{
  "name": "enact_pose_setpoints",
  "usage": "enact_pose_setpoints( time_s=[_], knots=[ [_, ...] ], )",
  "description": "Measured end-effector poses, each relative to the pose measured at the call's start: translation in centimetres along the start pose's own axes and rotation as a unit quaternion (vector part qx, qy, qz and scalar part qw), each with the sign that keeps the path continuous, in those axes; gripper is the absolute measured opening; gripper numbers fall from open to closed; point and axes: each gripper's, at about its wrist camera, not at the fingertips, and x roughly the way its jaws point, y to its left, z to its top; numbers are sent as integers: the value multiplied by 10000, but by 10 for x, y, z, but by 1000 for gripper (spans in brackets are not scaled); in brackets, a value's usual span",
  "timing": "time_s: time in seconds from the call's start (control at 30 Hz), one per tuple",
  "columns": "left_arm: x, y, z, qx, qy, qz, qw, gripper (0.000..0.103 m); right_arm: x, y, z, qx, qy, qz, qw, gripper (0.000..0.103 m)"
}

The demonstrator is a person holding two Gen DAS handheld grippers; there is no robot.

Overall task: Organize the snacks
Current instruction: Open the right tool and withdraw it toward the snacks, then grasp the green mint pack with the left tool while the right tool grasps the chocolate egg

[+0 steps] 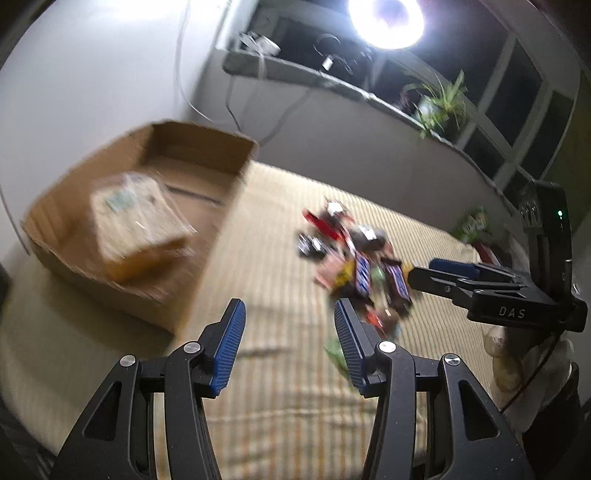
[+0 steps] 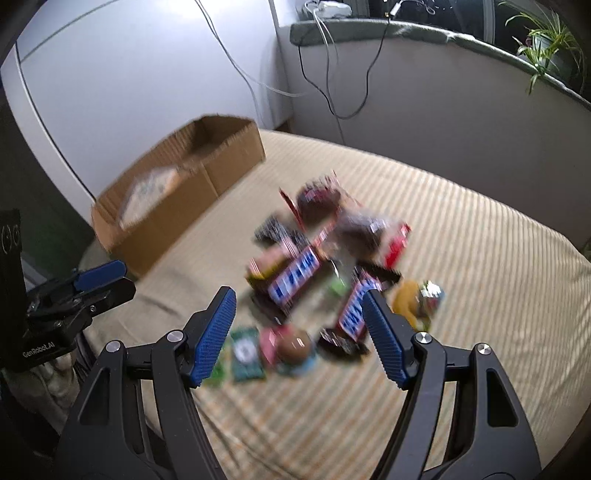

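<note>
A pile of wrapped snacks (image 2: 317, 266) lies on the striped tan cloth (image 2: 480, 258); it also shows in the left wrist view (image 1: 358, 266). An open cardboard box (image 1: 155, 177) stands at the left, with a pale packet (image 1: 136, 218) inside; the box also shows in the right wrist view (image 2: 184, 192). My left gripper (image 1: 288, 314) is open and empty, above the cloth between box and pile. My right gripper (image 2: 299, 299) is open and empty, just above the near side of the pile. Both views are blurred.
A white wall with hanging cables (image 2: 325, 74) rises behind the surface. A ledge (image 1: 332, 81) carries a potted plant (image 1: 439, 103) and a bright ring lamp (image 1: 388, 18). A green packet (image 1: 472, 221) lies at the far right.
</note>
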Motion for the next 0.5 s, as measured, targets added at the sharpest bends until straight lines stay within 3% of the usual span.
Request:
enact_pose_setpoints(
  time_s=[0.07, 0.2, 0.3, 0.5],
  knots=[
    [5, -8, -7, 62, 114, -52, 9999, 48, 3, -4, -10, -37, 114, 9, 9999, 72],
    [13, -23, -20, 190, 354, -203, 9990, 39, 11, -5, -22, -109, 325, 208, 9992, 49],
    [18, -31, -29, 245, 520, -283, 9979, 36, 18, 0, -30, -231, 416, 286, 9985, 41],
    [31, -41, -38, 349, 773, -204, 9962, 33, 36, 7, -32, -330, 491, 167, 9981, 35]
  ],
)
